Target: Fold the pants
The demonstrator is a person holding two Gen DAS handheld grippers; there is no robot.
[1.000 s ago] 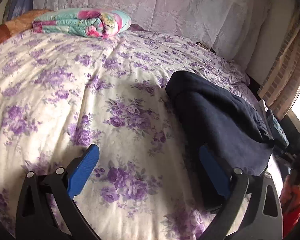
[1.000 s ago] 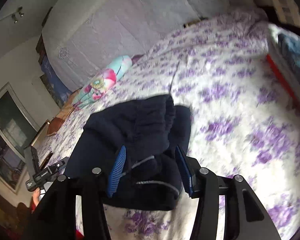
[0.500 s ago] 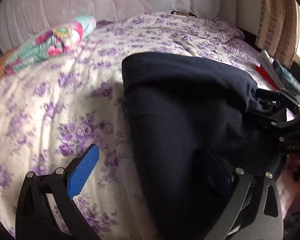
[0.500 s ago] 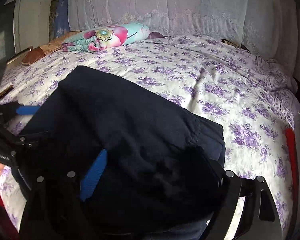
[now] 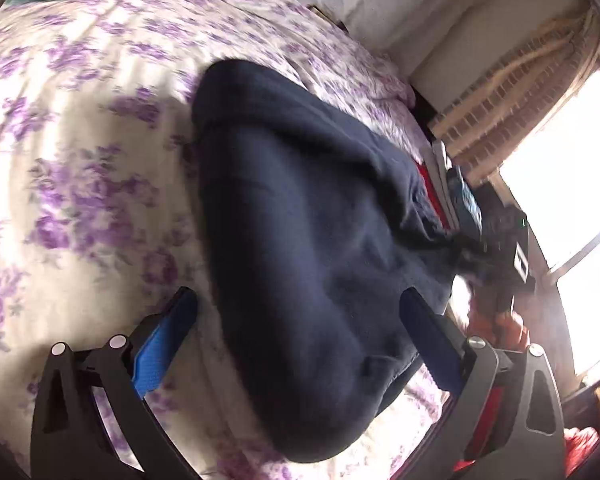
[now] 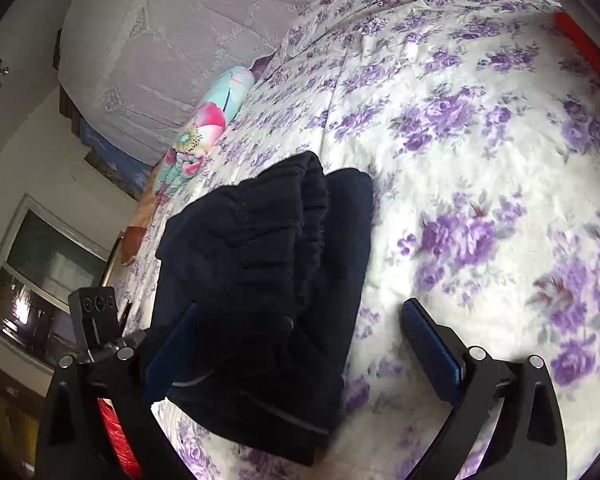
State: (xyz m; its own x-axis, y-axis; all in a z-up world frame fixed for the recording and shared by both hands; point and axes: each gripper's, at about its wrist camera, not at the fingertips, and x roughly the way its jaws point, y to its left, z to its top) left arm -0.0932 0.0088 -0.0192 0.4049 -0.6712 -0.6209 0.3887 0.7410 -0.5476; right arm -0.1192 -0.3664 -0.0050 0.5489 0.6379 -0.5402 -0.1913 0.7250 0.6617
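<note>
- Two tongs hang over a bed whose floral bedspread point(image 6: 480, 128) is cream with purple flowers.
- Folded navy pants point(image 5: 300, 220) lie on that bedspread as a thick bundle, directly ahead of both tongs and partly between their fingers.
- Left tongs point(image 5: 298, 336) stand wide apart; the near end of the bundle sits in the gap, with the left blue pad clear of the cloth and the right pad close against its edge, contact uncertain.
- Right tongs point(image 6: 300, 336) have just been opening and now stand fully apart; the gathered waistband end of the pants point(image 6: 268, 264) lies between them toward the left finger, while the right finger is over bare bedspread, well clear of the cloth.
- Beyond the pants, far ahead of the right tongs, a rolled flowered quilt point(image 6: 204, 132) in turquoise and pink rests by the pale lace-covered headboard point(image 6: 160, 48).
- Right of the left tongs, past the bed's edge, a bright window point(image 5: 572, 184) shows.
</note>
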